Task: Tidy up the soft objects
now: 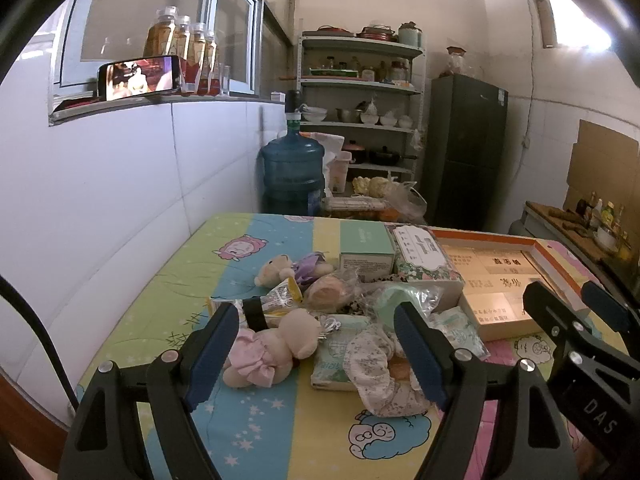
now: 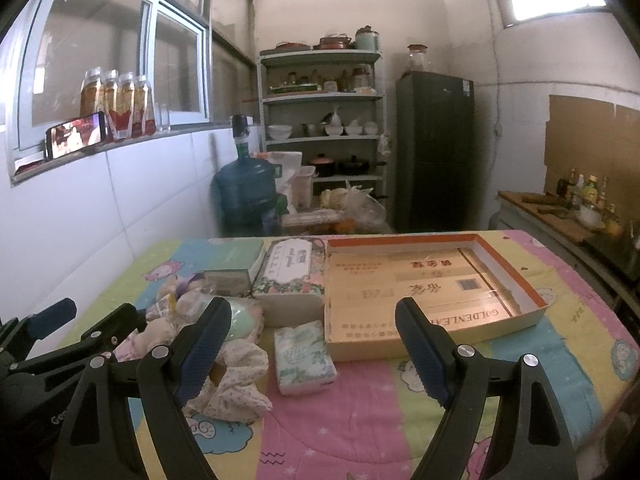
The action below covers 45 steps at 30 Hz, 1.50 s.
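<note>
Hovering with jaws wide and empty, the left gripper (image 1: pixel 320 344) frames the pink-dressed plush bear (image 1: pixel 266 354) just ahead, while the right gripper (image 2: pixel 316 344), equally wide and holding nothing, faces the tissue pack (image 2: pixel 304 356) and, beyond it, the shallow open box (image 2: pixel 532 314). Judging by the heap, the bear looks like the easiest first pick: close on its body, not the frill, lift clear of the floral cloth (image 1: pixel 380 368) beside it, then carry it toward the box on the right

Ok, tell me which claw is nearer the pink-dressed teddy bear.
Left. The left claw hangs open just before the teddy bear; the right claw hangs open farther right, facing the tray.
</note>
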{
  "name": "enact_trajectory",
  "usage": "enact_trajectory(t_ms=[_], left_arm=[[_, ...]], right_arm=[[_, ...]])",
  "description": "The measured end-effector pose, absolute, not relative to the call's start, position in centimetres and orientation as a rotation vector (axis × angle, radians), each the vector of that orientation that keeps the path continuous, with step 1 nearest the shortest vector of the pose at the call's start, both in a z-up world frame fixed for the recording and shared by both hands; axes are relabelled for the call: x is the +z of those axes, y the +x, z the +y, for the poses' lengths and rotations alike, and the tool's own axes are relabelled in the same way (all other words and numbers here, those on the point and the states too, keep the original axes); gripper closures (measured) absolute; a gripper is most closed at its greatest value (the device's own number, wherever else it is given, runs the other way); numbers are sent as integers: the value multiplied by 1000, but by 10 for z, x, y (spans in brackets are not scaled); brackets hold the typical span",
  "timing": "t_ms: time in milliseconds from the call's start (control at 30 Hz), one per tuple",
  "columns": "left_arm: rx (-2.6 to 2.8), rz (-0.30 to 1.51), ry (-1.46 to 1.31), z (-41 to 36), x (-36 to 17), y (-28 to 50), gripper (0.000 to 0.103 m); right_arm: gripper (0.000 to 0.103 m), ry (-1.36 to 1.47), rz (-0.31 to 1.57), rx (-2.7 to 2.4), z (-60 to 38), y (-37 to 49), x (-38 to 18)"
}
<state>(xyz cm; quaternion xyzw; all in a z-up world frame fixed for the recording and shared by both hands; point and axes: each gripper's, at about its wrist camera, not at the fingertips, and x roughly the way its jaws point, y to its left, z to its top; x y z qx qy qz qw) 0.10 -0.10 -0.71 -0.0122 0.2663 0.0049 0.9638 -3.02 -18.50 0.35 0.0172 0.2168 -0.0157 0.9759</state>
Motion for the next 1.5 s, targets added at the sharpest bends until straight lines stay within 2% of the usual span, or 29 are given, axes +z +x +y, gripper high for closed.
enact_trajectory(t_ms=[1500], left_arm=[[9,538,-37,6,-11,-2,23]], right_arm=[[18,54,465,-14,-185,-24,-6]])
